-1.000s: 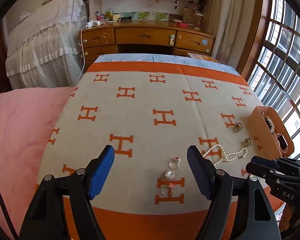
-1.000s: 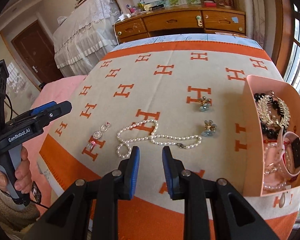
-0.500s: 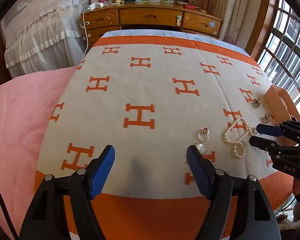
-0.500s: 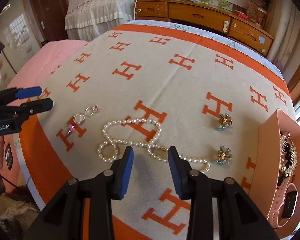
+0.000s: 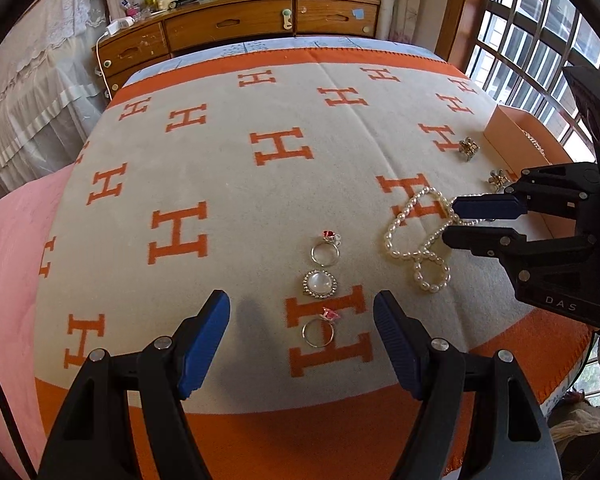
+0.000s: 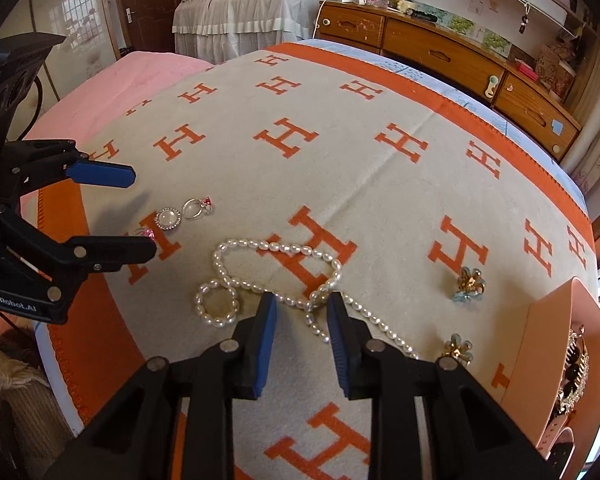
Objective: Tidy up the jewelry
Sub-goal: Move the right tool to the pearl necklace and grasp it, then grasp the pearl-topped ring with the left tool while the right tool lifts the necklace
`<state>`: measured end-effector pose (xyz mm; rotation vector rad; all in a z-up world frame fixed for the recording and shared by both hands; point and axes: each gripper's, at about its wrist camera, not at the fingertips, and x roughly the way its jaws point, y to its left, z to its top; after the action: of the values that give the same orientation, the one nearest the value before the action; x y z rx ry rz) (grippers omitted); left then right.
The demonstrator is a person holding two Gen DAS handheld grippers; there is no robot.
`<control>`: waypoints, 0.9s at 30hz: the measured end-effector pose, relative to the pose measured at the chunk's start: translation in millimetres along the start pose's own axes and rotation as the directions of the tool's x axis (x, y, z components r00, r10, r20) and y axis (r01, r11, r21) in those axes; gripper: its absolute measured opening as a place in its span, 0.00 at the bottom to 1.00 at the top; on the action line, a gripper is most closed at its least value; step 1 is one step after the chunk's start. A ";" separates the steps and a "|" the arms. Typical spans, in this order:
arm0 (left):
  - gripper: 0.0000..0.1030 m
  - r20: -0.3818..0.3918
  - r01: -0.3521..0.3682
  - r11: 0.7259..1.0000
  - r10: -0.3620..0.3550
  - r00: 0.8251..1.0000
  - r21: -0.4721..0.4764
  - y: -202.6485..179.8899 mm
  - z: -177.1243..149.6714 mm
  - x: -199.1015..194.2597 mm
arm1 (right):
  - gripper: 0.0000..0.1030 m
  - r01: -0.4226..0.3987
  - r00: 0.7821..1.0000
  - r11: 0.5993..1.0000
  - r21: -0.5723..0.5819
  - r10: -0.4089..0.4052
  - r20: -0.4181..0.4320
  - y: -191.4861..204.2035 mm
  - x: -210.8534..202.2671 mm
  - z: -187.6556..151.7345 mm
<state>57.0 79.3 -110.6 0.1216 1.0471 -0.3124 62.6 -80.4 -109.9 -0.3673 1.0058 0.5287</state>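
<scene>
A white pearl necklace (image 6: 276, 248) (image 5: 404, 216) lies looped on the beige blanket with orange H marks. My right gripper (image 6: 302, 304) (image 5: 451, 221) points down over it; its jaws are closing, with the strand between the blue pads and a gap still showing. My left gripper (image 5: 300, 300) (image 6: 142, 214) is open above three small pieces in a row: a red-stone ring (image 5: 325, 254), a round pearl brooch (image 5: 320, 283) and a pink-stone ring (image 5: 318, 332). It holds nothing.
Two gold flower earrings (image 6: 468, 284) (image 6: 458, 350) lie right of the necklace. A peach box (image 6: 548, 320) with jewelry and a watch sits at the blanket's right edge. The blanket's orange front edge is near both grippers. A wooden dresser (image 5: 260, 28) stands beyond.
My left gripper sank closer to the rings, which now lie just ahead of its fingers. My right gripper rolled, came to straddle the pearl strand, and its jaws widened and then narrowed.
</scene>
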 end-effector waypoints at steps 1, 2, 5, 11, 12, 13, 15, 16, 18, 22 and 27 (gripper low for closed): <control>0.70 -0.004 0.003 1.000 -0.003 1.000 0.003 -1.4 0.5 1.4 | 0.14 -0.004 1.000 1.000 -0.001 0.004 0.002 -0.3 -0.4 -0.6; 0.70 -0.007 0.005 1.000 -0.005 1.000 0.005 -2.2 0.7 2.6 | 0.10 -0.007 1.000 1.000 0.000 0.007 0.006 -0.9 -0.9 -1.7; 0.70 -0.019 0.010 1.000 -0.010 1.000 0.003 -4.0 2.4 6.8 | 0.05 -0.020 1.000 0.999 0.026 0.019 0.017 -5.6 -2.5 -4.8; 0.70 -0.042 0.003 1.000 -0.002 0.999 0.005 -5.1 4.5 12.6 | 0.05 -0.133 0.990 0.976 0.174 0.123 0.069 -25.1 -10.9 -12.4; 0.70 -0.044 0.002 1.000 -0.002 0.999 0.006 -5.5 4.9 13.1 | 0.05 -0.160 0.986 0.964 0.212 0.144 0.088 -31.2 -13.7 -14.1; 0.70 -0.044 0.002 1.000 -0.001 0.999 0.009 -6.1 5.5 13.3 | 0.05 -0.184 0.981 0.952 0.246 0.161 0.109 -36.7 -17.0 -15.7; 0.70 -0.045 0.000 1.000 0.000 0.999 0.013 -7.1 6.5 13.8 | 0.05 -0.229 0.969 0.924 0.305 0.188 0.158 -47.2 -26.0 -18.1; 0.70 -0.046 0.000 1.000 0.001 0.999 0.014 -7.4 7.4 14.2 | 0.05 -0.242 0.965 0.914 0.325 0.190 0.182 -51.1 -31.5 -18.7; 0.69 -0.046 -0.002 1.000 0.003 0.999 0.014 -7.0 8.3 14.7 | 0.05 -0.265 0.954 0.896 0.355 0.191 0.231 -57.6 -43.7 -19.2; 0.58 -0.044 -0.007 1.000 0.007 0.999 0.013 -5.5 11.5 14.7 | 0.05 -0.306 0.929 0.872 0.382 0.187 0.319 -64.9 -67.6 -19.1; 0.35 -0.044 -0.015 1.000 0.015 0.999 0.016 -5.0 14.9 14.6 | 0.05 -0.335 0.907 0.862 0.382 0.184 0.379 -65.9 -85.7 -21.0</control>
<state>74.5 68.1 -115.7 0.1512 1.0871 -0.3054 49.3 -166.4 -42.4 0.2673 0.8185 0.5686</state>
